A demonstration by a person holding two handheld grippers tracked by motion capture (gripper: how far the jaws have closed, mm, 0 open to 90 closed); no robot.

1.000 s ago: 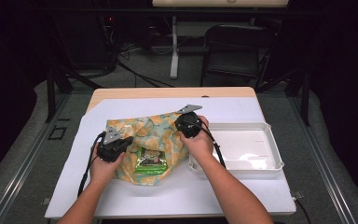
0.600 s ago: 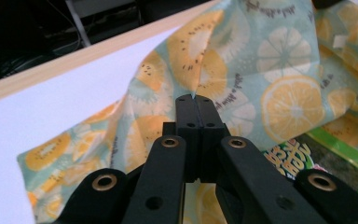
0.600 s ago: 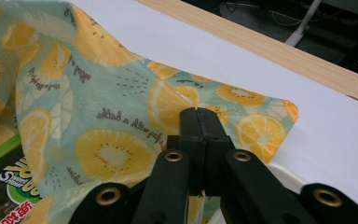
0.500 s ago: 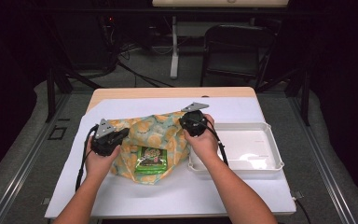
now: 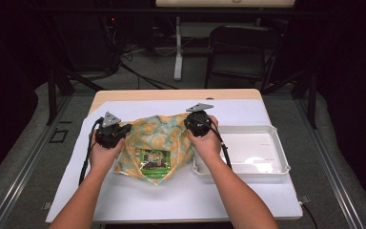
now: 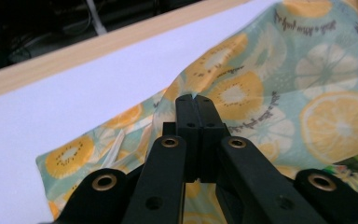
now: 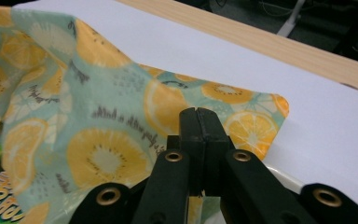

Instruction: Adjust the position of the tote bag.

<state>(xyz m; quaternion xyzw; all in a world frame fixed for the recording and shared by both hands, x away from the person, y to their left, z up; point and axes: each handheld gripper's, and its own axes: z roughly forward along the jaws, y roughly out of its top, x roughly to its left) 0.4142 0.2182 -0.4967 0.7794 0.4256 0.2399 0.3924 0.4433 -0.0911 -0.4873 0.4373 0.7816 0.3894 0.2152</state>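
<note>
Surface (image 5: 181, 200) w/ white sheet: near edge strip is bare in front of me, far edge strip behind the cloth bare too, wood rim showing along the far edge. Left edge has open sheet beside my left tool. Right side is taken by the white tray (image 5: 271, 167), sitting close to the right edge, its left wall just beside my right hand.

Cloth (image 5: 155, 136), fruit print, orange/teal, lies mid-surface, slightly left of center, betw my two tools. Green packet (image 5: 155, 160) sits on the cloth's near part, partly under a fold.

Left tool (image 5: 119, 131) at the cloth's left side; in the left gripper view its jaws are pressed together, tips (image 6: 196, 100) over a raised ridge of cloth (image 6: 270, 88), fabric bunched right at the tips, looks like pinching cloth. Right tool (image 5: 193, 125) at the cloth's right far corner area; in the right gripper view jaws pressed together too, tips (image 7: 199, 114) against the cloth (image 7: 102, 116), edge of fabric lifted off the sheet here, so pinching cloth as well. Tray rim just under/beside that tool.

Vs. earlier frames: left tool was lower, nearer the packet and the near edge; now it's further out to the left and up toward the far edge, cloth's left side pulled out w/ it. Right tool about same spot. Packet more uncovered now.
</note>
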